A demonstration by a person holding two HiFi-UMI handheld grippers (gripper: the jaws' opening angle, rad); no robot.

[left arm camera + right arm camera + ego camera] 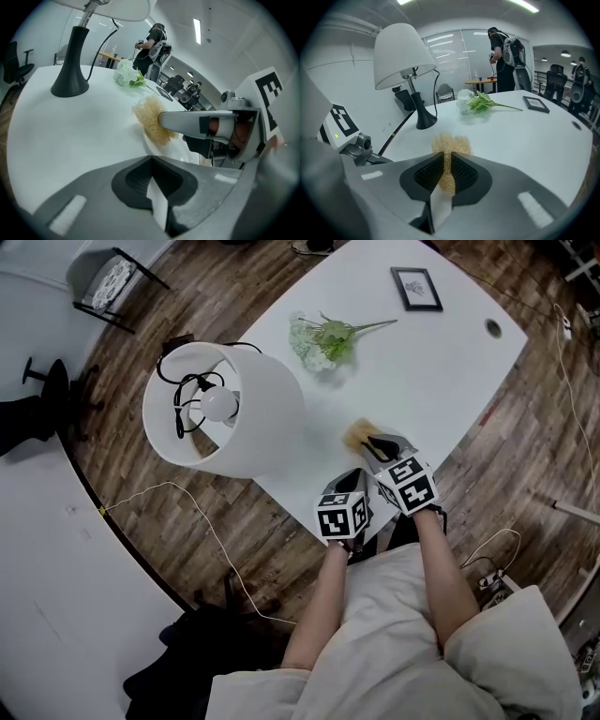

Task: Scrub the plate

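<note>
Looking down, the head view has both grippers at the near edge of a white bench [422,362]. The right gripper [370,442] carries a tan scrub pad [354,434] just ahead of the left gripper [349,482]. A lamp [225,409], flowers [319,338] and a picture frame [416,289] sit farther off. The left gripper view shows its jaws drawn together with only a thin white sliver between them. The white plate [176,151] lies on the bench just ahead, with the pad at its far rim. The right gripper view shows its jaws narrow, pinching the pad, which bulges out past their tips.
</note>
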